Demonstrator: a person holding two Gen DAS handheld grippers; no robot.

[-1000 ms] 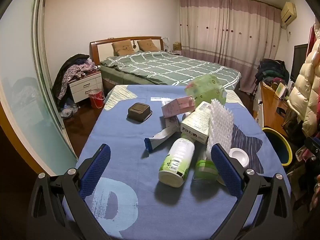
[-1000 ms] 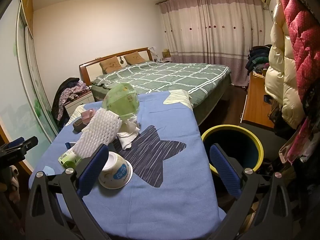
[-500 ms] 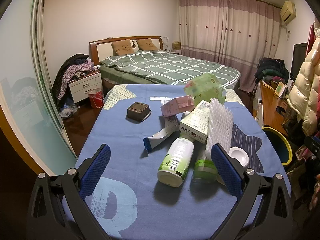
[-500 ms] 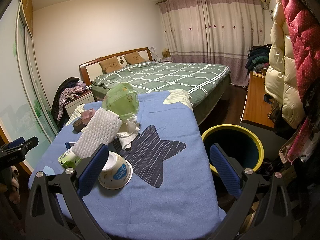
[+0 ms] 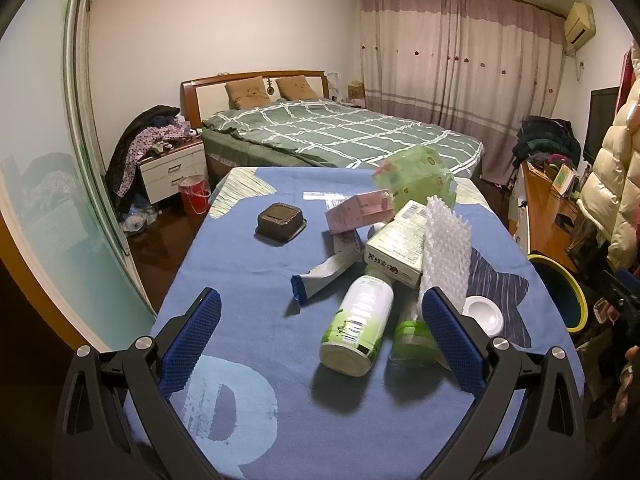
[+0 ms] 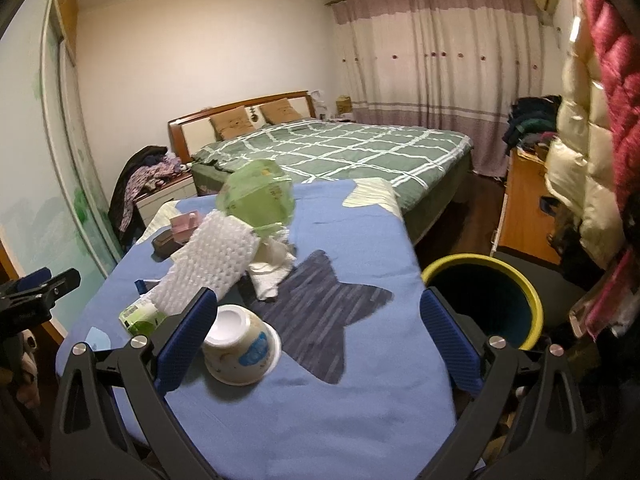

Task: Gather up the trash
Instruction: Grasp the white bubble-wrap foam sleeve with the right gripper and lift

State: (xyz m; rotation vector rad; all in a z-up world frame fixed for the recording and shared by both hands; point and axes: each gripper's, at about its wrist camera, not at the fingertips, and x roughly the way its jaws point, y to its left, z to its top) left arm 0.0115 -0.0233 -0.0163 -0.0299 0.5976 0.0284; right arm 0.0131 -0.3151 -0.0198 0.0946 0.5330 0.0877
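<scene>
Trash lies piled on a blue tablecloth (image 5: pixel 248 280): a green-and-white bottle (image 5: pixel 358 326) on its side, a white carton (image 5: pixel 398 252), a pink box (image 5: pixel 358 212), a crumpled tube (image 5: pixel 320 276), white foam netting (image 5: pixel 446 256), a green plastic bag (image 5: pixel 416 180) and a dark tray (image 5: pixel 280 222). My left gripper (image 5: pixel 320 332) is open near the table's front edge, just short of the bottle. My right gripper (image 6: pixel 320 328) is open too, its left finger beside an upturned white bowl (image 6: pixel 240 350). The netting (image 6: pixel 212 268), bag (image 6: pixel 258 198) and crumpled tissue (image 6: pixel 270 268) lie beyond it.
A yellow-rimmed dark bin (image 6: pixel 486 300) stands on the floor right of the table. Behind are a green checked bed (image 5: pixel 340 136), a nightstand (image 5: pixel 172 168) with clothes, a red bucket (image 5: pixel 195 194), a wooden desk (image 6: pixel 524 208) and hanging jackets (image 6: pixel 592 140).
The right wrist view has drawn a little nearer to the table, so the bowl and netting look larger. The left wrist view has barely shifted. Both grippers stay open.
</scene>
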